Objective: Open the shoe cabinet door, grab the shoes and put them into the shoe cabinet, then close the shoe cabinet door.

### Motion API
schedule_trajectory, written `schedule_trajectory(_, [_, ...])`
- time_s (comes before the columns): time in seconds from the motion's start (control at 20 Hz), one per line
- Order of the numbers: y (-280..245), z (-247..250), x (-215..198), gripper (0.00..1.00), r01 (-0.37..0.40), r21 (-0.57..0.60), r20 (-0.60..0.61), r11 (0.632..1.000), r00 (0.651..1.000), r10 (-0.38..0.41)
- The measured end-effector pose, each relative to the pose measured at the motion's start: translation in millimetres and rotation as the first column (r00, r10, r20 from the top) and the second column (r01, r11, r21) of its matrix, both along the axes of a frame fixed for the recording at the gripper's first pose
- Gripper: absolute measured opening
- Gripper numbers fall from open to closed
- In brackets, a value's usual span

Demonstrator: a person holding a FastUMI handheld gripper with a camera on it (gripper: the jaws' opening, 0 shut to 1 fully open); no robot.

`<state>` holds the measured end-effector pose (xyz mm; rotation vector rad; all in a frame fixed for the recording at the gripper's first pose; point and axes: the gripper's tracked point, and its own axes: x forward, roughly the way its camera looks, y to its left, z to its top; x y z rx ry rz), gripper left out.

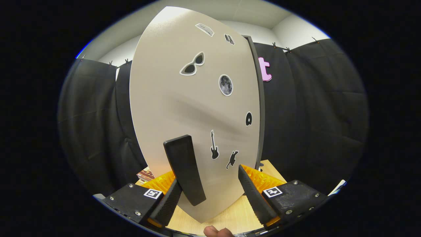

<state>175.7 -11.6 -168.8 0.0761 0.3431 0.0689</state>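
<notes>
The shoe cabinet door (184, 108) looks like smooth, matt beige board dotted with glossy paper stickers (225, 85), and its handle (184, 169) is matt plastic. Beneath it, the table (227, 219) shows pale wood grain, and the open claw (210, 197) has ribbed finger faces.

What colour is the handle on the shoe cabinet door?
Black; the handle stands on the beige, stickered door, between the open tongs, clearest in the gripper view.

cabinet door (184, 98): beige, with black-and-white stickers
door handle (184, 169): black
tabletop (210, 219): light wood grain
</notes>
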Motion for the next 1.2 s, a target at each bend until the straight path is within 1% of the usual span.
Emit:
schedule_trajectory(0.25, [17,6,4,0.97,0.091,-0.119,0.000,0.989,0.996,-0.092])
schedule_trajectory(0.3, [22,6,4,0.96,0.090,-0.132,-0.003,0.987,0.996,-0.091])
schedule_trajectory(0.45, [45,18,4,0.93,0.025,-0.128,0.020,0.992,1.000,-0.022])
schedule_trajectory(0.6, [58,15,17,0.94,-0.013,-0.133,0.020,0.991,1.000,0.016])
schedule_trajectory(0.8, [71,4,42,0.94,-0.041,-0.032,-0.014,0.999,0.999,0.041])
schedule_trajectory(0.95, [85,-3,64,0.93,-0.080,0.032,-0.026,0.996,0.996,0.081])
schedule_trajectory(1.2, [103,-9,89,0.94,-0.137,0.049,-0.021,0.989,0.990,0.138])
